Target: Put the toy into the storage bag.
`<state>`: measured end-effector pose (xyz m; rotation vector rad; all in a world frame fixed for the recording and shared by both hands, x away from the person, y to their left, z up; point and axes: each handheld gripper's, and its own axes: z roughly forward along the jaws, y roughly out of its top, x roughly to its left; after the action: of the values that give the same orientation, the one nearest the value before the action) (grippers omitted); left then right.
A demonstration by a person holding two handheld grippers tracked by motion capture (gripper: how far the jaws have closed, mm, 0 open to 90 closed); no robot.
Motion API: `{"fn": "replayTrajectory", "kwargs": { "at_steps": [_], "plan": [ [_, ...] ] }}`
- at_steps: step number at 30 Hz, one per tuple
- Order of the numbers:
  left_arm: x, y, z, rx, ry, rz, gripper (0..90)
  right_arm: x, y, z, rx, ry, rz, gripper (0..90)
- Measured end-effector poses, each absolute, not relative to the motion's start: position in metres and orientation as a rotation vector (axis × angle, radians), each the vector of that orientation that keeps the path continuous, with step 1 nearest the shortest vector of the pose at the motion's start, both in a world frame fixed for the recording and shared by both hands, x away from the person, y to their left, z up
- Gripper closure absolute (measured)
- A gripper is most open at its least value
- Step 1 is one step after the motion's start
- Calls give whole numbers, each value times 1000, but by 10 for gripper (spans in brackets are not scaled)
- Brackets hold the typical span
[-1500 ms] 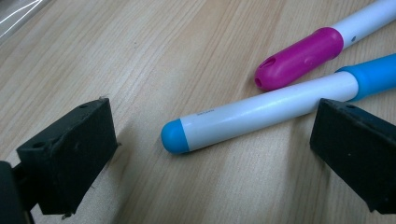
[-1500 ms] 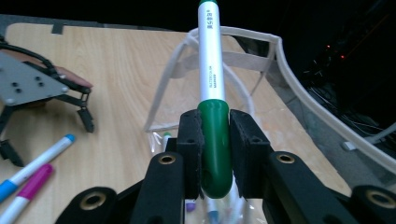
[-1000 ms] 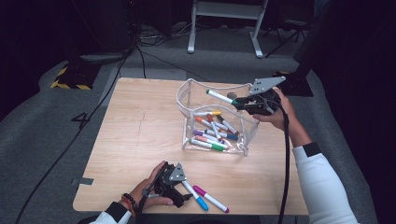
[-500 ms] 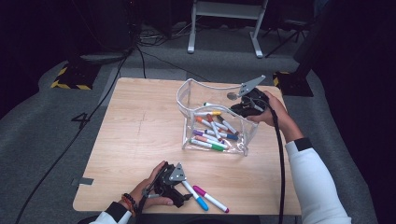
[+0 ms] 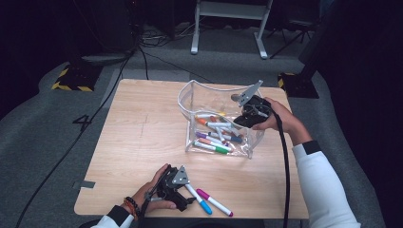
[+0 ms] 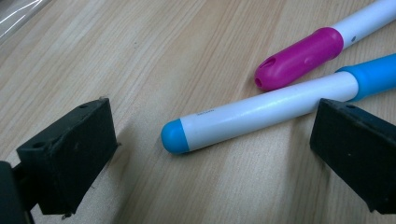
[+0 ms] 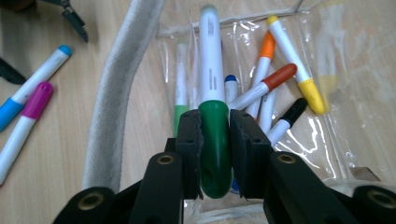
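Two markers lie on the table at the left gripper, whose jaws stand open astride the blue-capped marker, its long axis running across the gap. To the right, the right gripper clamps the green-capped marker, pointing lengthwise into the clear pouch below.

In the left gripper view, the right frame edge cuts off the pink marker and the blue marker. In the high view, we cannot tell the right gripper's grip; its jaws are too small.
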<state>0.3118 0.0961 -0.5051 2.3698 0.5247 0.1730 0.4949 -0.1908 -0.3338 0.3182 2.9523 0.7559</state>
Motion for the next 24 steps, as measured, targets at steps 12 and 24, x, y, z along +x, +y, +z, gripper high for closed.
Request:
{"fn": "replayTrajectory", "kwargs": {
  "at_steps": [12, 24],
  "plan": [
    [312, 96, -505, 2370, 525, 173, 7, 490, -218, -311, 495, 2677, 919, 520],
    [312, 96, -505, 2371, 522, 172, 6, 453, -247, -290, 546, 2475, 1165, 444]
  ]
}}
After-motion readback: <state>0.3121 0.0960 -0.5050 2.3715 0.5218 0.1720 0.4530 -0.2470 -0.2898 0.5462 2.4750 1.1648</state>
